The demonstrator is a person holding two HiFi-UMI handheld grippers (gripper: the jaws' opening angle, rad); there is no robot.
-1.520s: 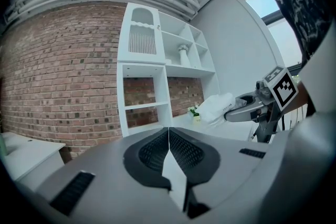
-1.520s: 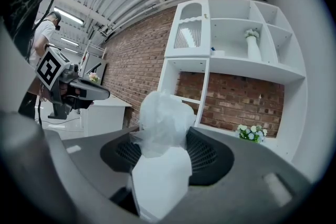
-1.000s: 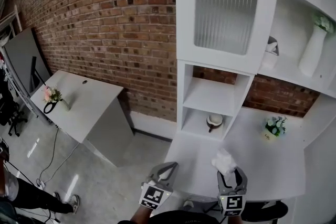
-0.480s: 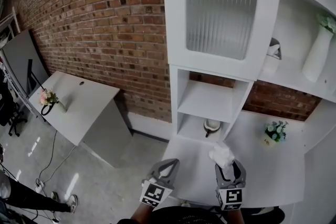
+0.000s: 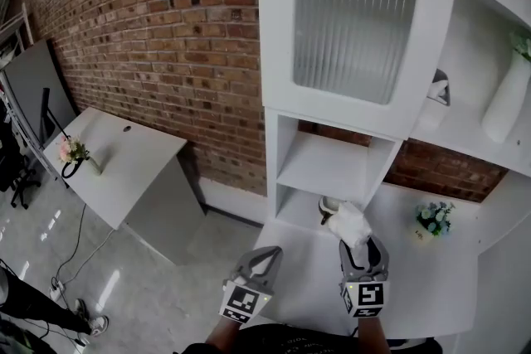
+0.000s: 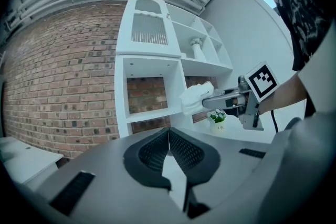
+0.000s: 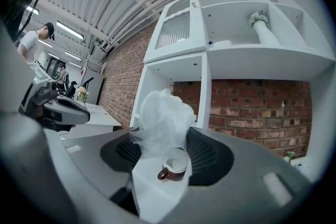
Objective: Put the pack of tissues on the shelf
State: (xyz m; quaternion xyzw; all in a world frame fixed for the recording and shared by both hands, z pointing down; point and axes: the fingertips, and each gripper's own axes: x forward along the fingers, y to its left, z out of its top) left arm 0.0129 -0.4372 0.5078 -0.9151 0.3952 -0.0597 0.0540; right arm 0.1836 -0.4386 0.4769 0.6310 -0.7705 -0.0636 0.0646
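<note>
The tissue pack (image 5: 348, 224) is a white, crinkly soft bundle, and my right gripper (image 5: 358, 243) is shut on it, holding it level in front of the white shelf unit (image 5: 286, 170). The right gripper view shows the pack (image 7: 164, 118) between the jaws. Beyond it, a brown-and-white cup (image 7: 173, 167) sits in the lowest cubby. The cubby above (image 5: 328, 157) holds nothing. My left gripper (image 5: 264, 257) is shut and empty, to the left over the white counter (image 5: 415, 269). The left gripper view shows the pack (image 6: 195, 96) in the right gripper (image 6: 223, 99).
A small flower pot (image 5: 433, 218) stands on the counter to the right. A white vase (image 5: 506, 95) stands on the upper right shelf. A ribbed-glass cabinet door (image 5: 353, 21) hangs above the cubbies. A grey desk (image 5: 124, 170) with flowers (image 5: 70, 152) stands by the brick wall.
Both grippers have moved forward toward the shelf unit. The right one has also risen with the tissue pack and is now just before the lowest cubby.
</note>
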